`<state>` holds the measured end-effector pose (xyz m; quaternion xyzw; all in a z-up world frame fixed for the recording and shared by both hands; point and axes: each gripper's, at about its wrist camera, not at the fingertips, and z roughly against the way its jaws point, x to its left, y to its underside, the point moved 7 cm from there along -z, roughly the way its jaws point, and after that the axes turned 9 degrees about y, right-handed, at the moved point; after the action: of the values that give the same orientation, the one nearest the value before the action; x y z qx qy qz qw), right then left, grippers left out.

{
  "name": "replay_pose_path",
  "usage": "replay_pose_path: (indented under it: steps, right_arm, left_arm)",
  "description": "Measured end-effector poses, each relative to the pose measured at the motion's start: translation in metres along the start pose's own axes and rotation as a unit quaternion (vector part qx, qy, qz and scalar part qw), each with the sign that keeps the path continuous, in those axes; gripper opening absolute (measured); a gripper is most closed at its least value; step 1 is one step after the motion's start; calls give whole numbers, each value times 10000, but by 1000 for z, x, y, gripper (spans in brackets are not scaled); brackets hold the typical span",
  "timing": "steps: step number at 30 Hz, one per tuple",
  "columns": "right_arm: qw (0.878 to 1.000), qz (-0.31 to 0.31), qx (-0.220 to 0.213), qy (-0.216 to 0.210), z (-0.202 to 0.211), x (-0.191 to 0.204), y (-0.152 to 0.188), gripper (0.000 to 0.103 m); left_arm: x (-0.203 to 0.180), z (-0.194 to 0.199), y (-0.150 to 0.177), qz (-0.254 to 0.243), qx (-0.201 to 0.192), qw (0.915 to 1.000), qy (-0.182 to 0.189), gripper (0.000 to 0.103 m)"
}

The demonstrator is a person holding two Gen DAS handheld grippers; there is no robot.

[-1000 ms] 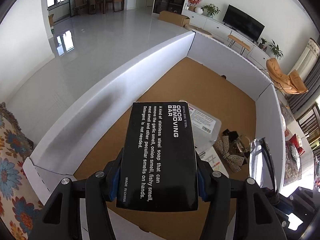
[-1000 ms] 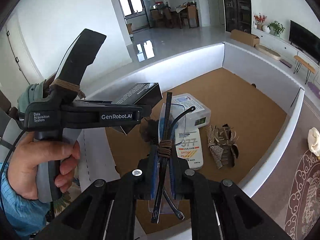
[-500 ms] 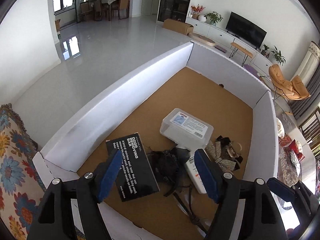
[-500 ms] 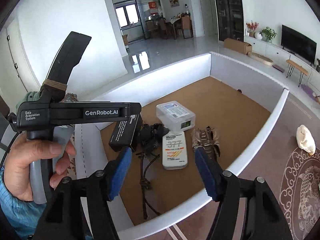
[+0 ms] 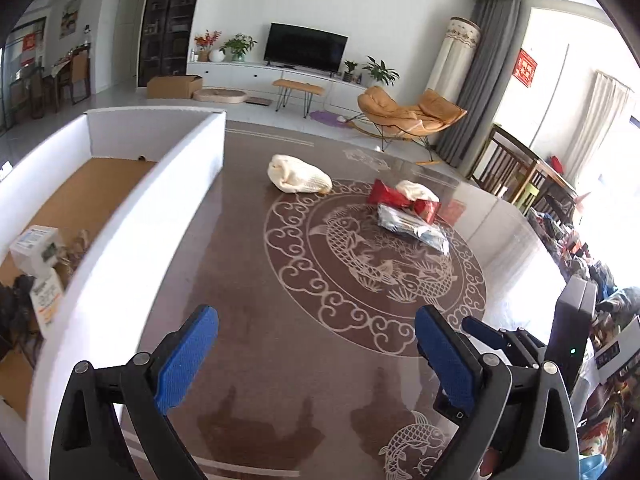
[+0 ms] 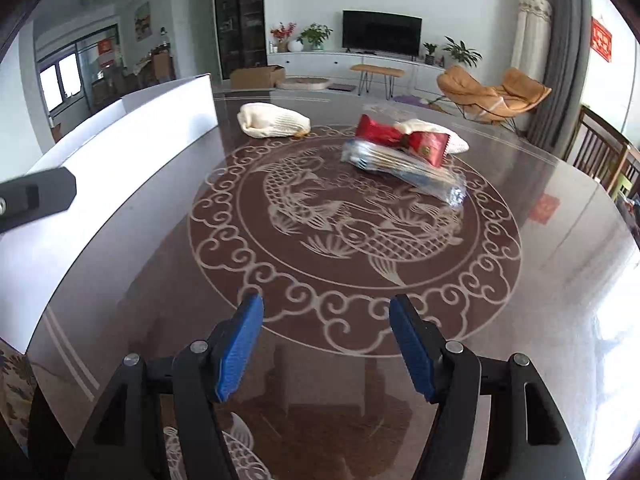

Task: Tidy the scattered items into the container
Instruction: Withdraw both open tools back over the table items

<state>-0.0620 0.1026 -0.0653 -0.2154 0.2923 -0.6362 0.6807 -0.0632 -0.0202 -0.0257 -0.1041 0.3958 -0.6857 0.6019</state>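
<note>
Above the dark patterned desk [image 6: 560, 240], the right hand-held gripper [image 6: 326, 344] and the left hand-held gripper [image 5: 316, 352] both hang with blue pads spread wide, gripping nothing. Beyond them a cream glove [image 6: 274, 120] lies near the white container [image 5: 132, 240]. Farther right, a red wrapper [image 6: 400, 138] rests on a clear packet [image 6: 404, 166], touching a second cream glove [image 6: 436, 132]. Inside the container sit a clear plastic box [image 5: 36, 248] and a white tube [image 5: 46, 300].
</note>
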Motion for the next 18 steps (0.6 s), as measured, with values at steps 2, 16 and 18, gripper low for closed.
replay_pose_path:
  steps: [2, 16, 18]
  right_arm:
    - [9996, -240, 109, 132, -1, -30, 3, 67]
    - [9974, -645, 289, 156, -17, -51, 16, 67]
    - [9975, -644, 287, 107, -17, -49, 16, 67]
  left_arm:
    - [-14, -31, 17, -144, 290, 9995, 15, 100]
    - [0, -67, 35, -68, 382, 9992, -136, 100]
    - [1, -67, 33, -50, 340, 9993, -139, 100]
